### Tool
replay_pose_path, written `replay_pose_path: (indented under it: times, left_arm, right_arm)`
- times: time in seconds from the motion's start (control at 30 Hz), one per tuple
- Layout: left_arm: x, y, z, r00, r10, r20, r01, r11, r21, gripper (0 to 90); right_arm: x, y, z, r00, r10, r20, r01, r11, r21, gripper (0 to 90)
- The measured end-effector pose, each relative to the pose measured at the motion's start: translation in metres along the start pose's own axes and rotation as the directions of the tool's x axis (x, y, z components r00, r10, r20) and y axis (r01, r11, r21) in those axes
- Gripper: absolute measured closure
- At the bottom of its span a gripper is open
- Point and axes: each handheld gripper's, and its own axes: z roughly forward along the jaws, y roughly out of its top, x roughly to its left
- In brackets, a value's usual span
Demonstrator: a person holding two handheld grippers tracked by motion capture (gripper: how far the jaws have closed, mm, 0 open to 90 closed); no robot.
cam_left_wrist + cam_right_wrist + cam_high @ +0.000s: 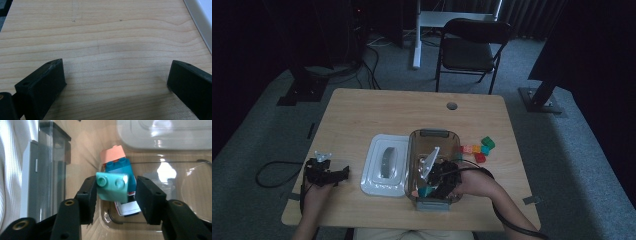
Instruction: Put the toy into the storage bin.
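Right gripper view: my right tool (115, 197) sits inside the clear container (175, 170), jaws apart around the teal brick (112, 186). Left tool (115, 82) wide open over bare desk (100, 32).

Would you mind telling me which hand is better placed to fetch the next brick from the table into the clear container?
Probably the right. The right gripper is already inside the clear container, beside the loose bricks on the table. The left gripper rests open beyond the white lid, farther from them.
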Motion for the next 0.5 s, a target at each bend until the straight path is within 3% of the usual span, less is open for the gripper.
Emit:
replay_pose_path:
  times: [0.1, 0.23, 0.5]
  left_arm:
    - [0.0, 0.0, 0.0, 1.0, 0.0, 0.0, 0.0, 1.0, 0.0, 2.0]
    - [0.0, 0.0, 0.0, 1.0, 0.0, 0.0, 0.0, 1.0, 0.0, 2.0]
    - [0.0, 0.0, 0.0, 1.0, 0.0, 0.0, 0.0, 1.0, 0.0, 2.0]
  right_arm:
    - [0.001, -0.003, -0.004, 0.9999, 0.009, 0.006, -0.009, 1.0, -0.027, 50.0]
    - [-0.002, -0.01, -0.013, 0.9981, 0.061, 0.009, -0.06, 0.995, -0.086, 49.6]
    - [-0.005, -0.029, -0.037, 0.9888, 0.146, 0.029, -0.137, 0.967, -0.215, 48.6]
